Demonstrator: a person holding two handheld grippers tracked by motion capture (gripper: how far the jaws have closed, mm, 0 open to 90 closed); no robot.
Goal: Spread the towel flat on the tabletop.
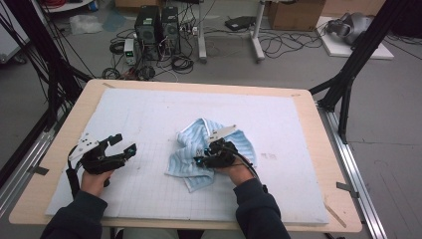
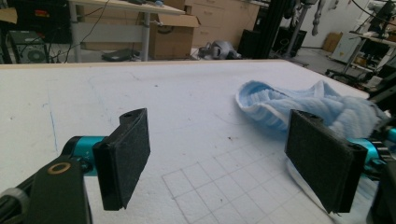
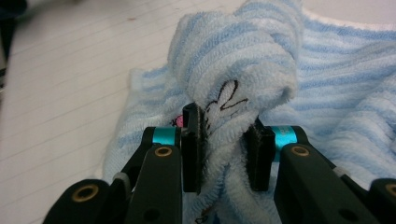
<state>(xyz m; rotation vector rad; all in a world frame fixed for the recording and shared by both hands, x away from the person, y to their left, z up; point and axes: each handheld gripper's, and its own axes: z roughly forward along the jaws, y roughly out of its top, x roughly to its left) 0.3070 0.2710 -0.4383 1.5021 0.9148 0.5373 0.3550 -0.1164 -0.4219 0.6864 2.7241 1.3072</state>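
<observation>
Left of the towel (image 1: 211, 152), well apart from it, the left gripper (image 1: 123, 144) hovers low over the worktop (image 1: 318, 129) with its fingers (image 2: 123, 158) spread wide and empty, probably waiting its turn to take a free edge. At the towel itself, a crumpled blue-striped cloth near the middle of the white gridded mat (image 1: 149, 114), the right gripper (image 3: 227, 154) has its fingers (image 3: 192, 149) clenched on a bunched fold, seemingly to lift and spread it. Beyond the towel, past the worktop's far edge, a grey floor carries computer towers (image 1: 157, 27), tangled cables and cardboard boxes (image 1: 293, 12).
</observation>
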